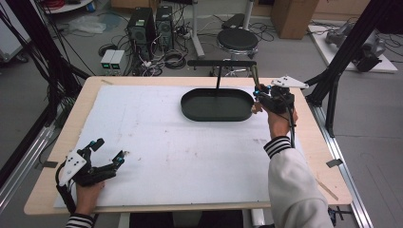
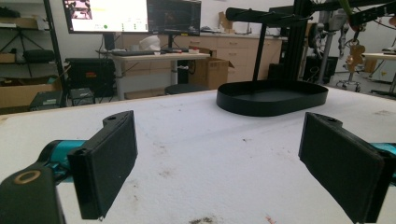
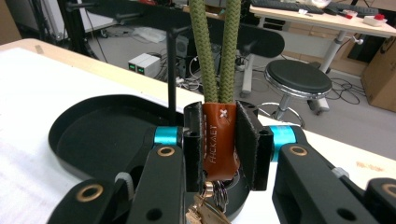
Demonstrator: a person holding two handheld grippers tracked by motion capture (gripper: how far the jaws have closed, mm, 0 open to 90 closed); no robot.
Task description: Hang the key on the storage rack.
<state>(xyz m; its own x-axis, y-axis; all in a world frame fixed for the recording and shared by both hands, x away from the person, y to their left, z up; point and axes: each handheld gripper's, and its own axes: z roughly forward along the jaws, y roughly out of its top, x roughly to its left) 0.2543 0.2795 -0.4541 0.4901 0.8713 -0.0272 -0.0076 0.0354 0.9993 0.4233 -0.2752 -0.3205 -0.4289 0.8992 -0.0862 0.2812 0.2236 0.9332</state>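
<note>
Brown leather is what the right gripper [image 3: 219, 144] has clamped between its pads: the tab of a key lanyard [image 3: 218, 140], squeezed from both sides, with two strands of olive-green cord [image 3: 215, 46] rising straight up out of it and a bunch of keys [image 3: 208, 207] dangling below the jaws. In the high view that right gripper [image 1: 259, 92] sits at the far right end of the black oval tray [image 1: 217, 105], just beside its rim, and the cord runs up toward the right end of the horizontal bar [image 1: 221, 62] of the black stand that rises from the tray.

Over on the other side, the left gripper [image 1: 108, 151] rests low near the front left corner of the white mat [image 1: 166, 147], its jaws standing wide apart with nothing between them. From the left gripper view, the left gripper [image 2: 217, 163] looks across a long stretch of bare mat toward the tray [image 2: 273, 98], well apart from it.

Room to move: the whole middle of the mat lies open between the two hands. The tray sits close to the far edge of the table [image 1: 328, 156], and the right hand works near the mat's right border, with a black frame post [image 1: 349, 42] just beyond the table's corner.
</note>
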